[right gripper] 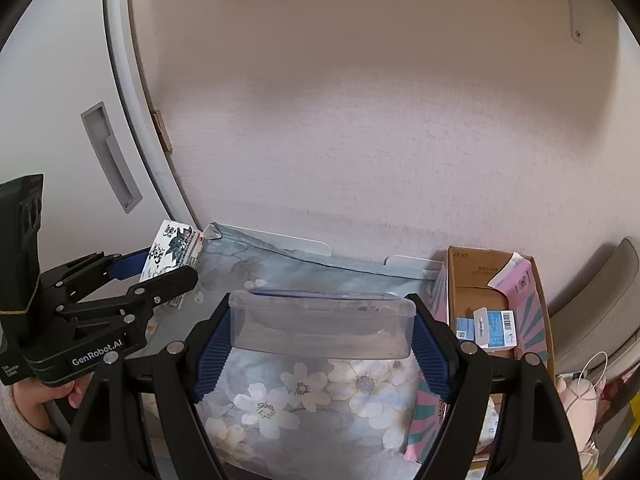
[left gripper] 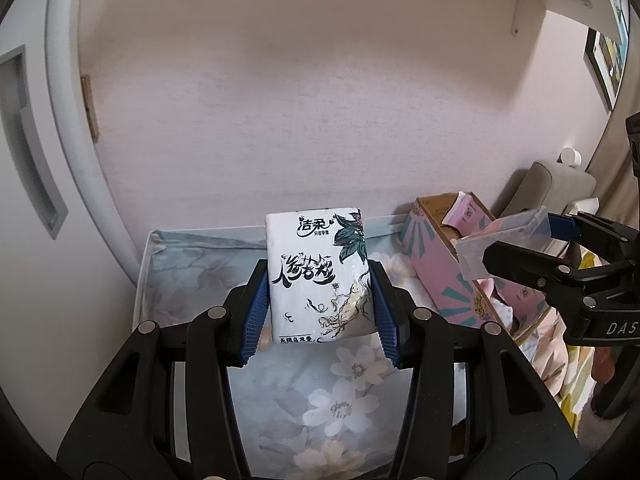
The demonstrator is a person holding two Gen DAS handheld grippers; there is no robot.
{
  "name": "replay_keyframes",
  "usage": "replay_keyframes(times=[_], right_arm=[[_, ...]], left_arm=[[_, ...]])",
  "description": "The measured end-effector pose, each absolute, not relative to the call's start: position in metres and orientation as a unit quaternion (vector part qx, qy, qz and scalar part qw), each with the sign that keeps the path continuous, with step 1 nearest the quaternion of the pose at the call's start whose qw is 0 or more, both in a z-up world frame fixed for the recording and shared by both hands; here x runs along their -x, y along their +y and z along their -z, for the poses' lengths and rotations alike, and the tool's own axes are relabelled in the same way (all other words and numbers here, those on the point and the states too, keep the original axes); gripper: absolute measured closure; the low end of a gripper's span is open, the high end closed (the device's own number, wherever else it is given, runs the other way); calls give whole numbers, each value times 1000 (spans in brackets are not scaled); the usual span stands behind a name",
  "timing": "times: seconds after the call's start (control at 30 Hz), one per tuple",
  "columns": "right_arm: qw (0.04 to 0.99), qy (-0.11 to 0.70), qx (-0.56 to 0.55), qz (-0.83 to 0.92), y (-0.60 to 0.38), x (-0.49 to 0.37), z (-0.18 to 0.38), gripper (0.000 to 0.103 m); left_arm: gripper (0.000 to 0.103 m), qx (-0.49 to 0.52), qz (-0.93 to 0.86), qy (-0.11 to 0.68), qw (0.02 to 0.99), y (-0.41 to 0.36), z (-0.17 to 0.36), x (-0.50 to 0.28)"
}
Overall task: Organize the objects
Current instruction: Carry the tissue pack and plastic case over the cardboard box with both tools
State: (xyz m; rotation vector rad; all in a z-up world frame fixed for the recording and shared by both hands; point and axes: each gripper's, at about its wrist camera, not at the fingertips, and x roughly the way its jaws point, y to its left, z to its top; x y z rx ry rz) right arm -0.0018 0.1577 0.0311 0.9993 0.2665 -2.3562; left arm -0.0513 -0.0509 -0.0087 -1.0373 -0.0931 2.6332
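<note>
A white tissue pack [left gripper: 318, 276] printed with black script and a ginseng drawing stands upright between the blue pads of my left gripper [left gripper: 318, 280], which is shut on it above the floral surface [left gripper: 344, 396]. That pack [right gripper: 172, 256] and the left gripper [right gripper: 160, 270] also show at the left of the right wrist view. My right gripper [right gripper: 322, 324] is shut on a clear plastic container [right gripper: 320, 324], held level over the floral cloth [right gripper: 312, 396]. The container [left gripper: 500, 240] and right gripper [left gripper: 520, 242] appear at the right of the left wrist view.
An open pink and teal cardboard box [right gripper: 500, 300] with small blue and white packets stands at the right by the wall [right gripper: 360, 140]. A white cabinet door [right gripper: 60, 100] rises at the left. A person's hand [right gripper: 48, 396] holds the left gripper. Pink clutter [right gripper: 580, 396] lies far right.
</note>
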Motion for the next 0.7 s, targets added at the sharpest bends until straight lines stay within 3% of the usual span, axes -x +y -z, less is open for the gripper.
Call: replay_keyframes(times=[0.37, 0.7], right_arm=[[247, 76, -390, 884, 193, 31, -25, 26], [175, 34, -400, 899, 263, 68, -22, 26]], left_arm=[[59, 371, -904, 2, 213, 0, -1, 95], [59, 380, -873, 58, 300, 98, 1, 152]])
